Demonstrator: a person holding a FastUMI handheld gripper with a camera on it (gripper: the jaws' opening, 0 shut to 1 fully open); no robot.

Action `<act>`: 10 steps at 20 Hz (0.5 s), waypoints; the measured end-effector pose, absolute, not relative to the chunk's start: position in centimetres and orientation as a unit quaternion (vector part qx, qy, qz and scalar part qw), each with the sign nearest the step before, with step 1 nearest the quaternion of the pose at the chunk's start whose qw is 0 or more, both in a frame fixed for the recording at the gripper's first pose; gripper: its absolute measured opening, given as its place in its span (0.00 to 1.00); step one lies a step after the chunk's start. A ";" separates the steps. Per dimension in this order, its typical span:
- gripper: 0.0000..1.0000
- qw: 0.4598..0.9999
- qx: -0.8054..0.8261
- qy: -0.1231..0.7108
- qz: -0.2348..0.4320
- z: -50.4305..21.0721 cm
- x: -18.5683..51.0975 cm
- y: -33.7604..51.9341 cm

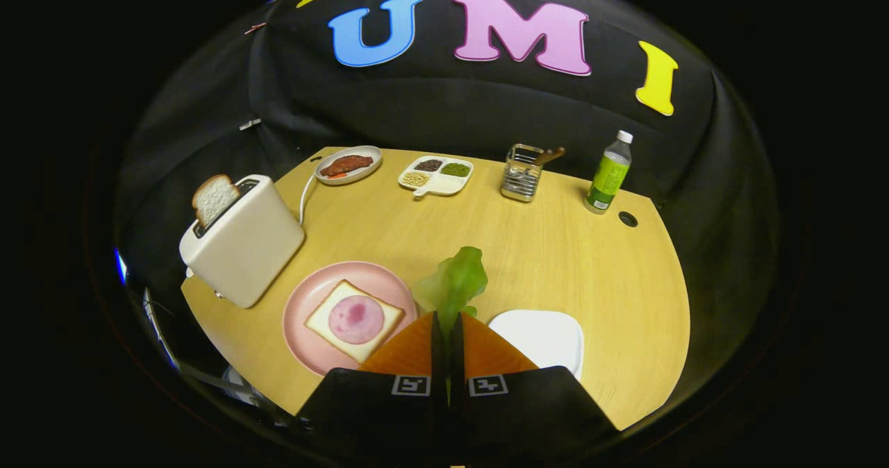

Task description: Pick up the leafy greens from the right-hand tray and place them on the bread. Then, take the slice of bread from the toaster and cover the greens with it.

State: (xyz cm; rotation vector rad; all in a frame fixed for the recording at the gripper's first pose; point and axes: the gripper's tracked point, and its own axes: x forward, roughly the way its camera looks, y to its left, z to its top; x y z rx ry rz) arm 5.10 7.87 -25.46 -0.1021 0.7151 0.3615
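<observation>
At lower centre of the frame the hand-held gripper is pinching the leafy greens, both fingers pressed on the stem, the leaf standing up along the finger line. The bread, topped with a pink slice, lies on the pink plate just left of the fingers. The white tray sits right. The toaster stands upper left on the bench.

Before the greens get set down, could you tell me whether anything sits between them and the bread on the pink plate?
Nothing visible does. The gripper has its jaws shut on the leafy greens, and the bread lies open beside them, carrying just its round pink slice.
</observation>
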 end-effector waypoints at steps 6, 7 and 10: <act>0.05 0.910 -0.063 0.349 0.217 -25.9 3.8 14.4; 0.05 0.907 -0.065 0.351 0.221 -26.2 3.7 15.2; 0.05 0.900 -0.072 0.362 0.232 -27.6 3.1 17.3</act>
